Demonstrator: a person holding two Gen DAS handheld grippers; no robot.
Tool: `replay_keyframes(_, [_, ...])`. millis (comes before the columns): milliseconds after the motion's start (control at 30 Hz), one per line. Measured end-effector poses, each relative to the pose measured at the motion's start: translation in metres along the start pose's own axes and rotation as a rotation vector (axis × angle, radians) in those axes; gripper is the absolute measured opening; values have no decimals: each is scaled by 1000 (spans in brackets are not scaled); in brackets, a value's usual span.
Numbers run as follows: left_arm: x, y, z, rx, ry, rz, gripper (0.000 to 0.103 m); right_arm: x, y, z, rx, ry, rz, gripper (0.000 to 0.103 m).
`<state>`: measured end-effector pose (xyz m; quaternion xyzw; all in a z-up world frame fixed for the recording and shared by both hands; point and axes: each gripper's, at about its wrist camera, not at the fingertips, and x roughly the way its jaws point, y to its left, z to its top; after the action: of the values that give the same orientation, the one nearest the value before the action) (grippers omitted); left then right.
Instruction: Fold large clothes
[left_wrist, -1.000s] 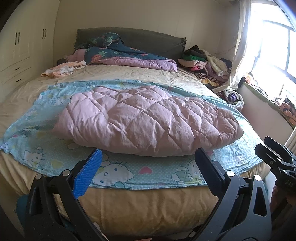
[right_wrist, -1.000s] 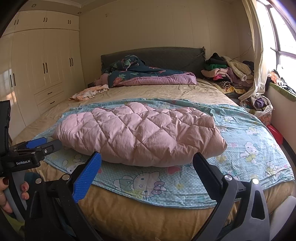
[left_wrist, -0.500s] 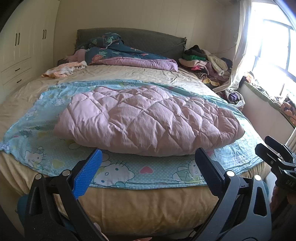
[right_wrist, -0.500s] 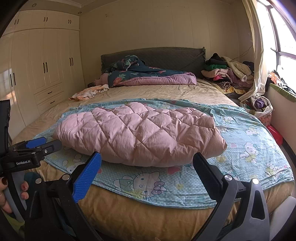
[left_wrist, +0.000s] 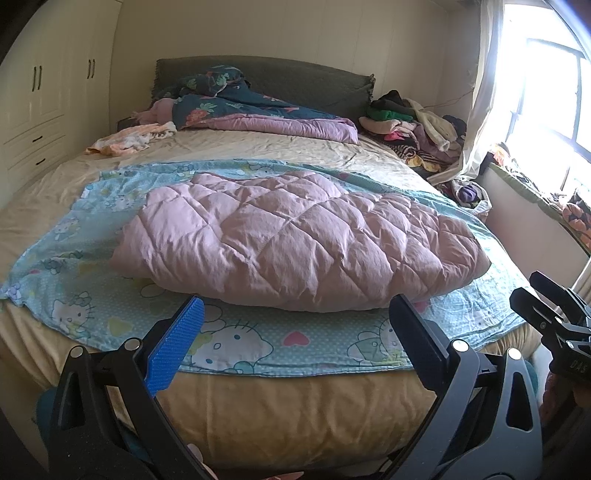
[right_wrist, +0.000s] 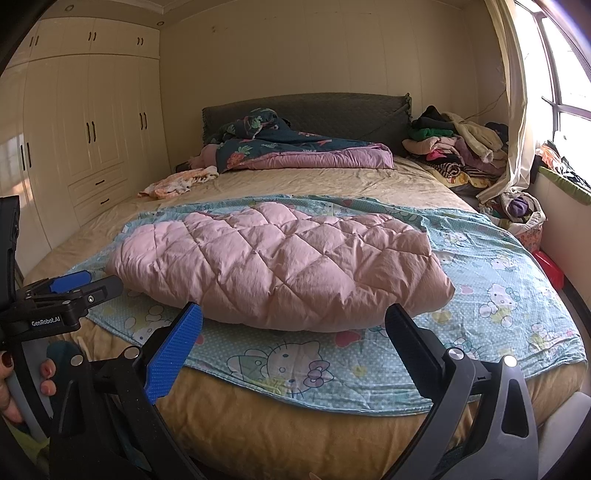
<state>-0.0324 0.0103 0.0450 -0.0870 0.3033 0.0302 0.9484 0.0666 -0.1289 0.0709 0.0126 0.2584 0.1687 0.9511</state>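
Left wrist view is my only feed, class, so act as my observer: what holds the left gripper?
Observer: A hand with dark-painted nails grips the handle of the left gripper, at the right wrist view's left edge.
Operator: Anything low down to the right of the bed?
Observer: Yes, a red object sits low beside the bed, just past the cartoon sheet.
Operator: What tops the wardrobe?
Observer: A row of upper cabinets sits above the wardrobe doors.

The pink quilt (left_wrist: 295, 236) hides the cartoon sheet's (left_wrist: 236, 343) middle
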Motion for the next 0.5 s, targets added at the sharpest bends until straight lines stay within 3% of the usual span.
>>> replay_keyframes(500, [0,0,0,0,-1,-1,94,0,1,0,-2,2,-1,99])
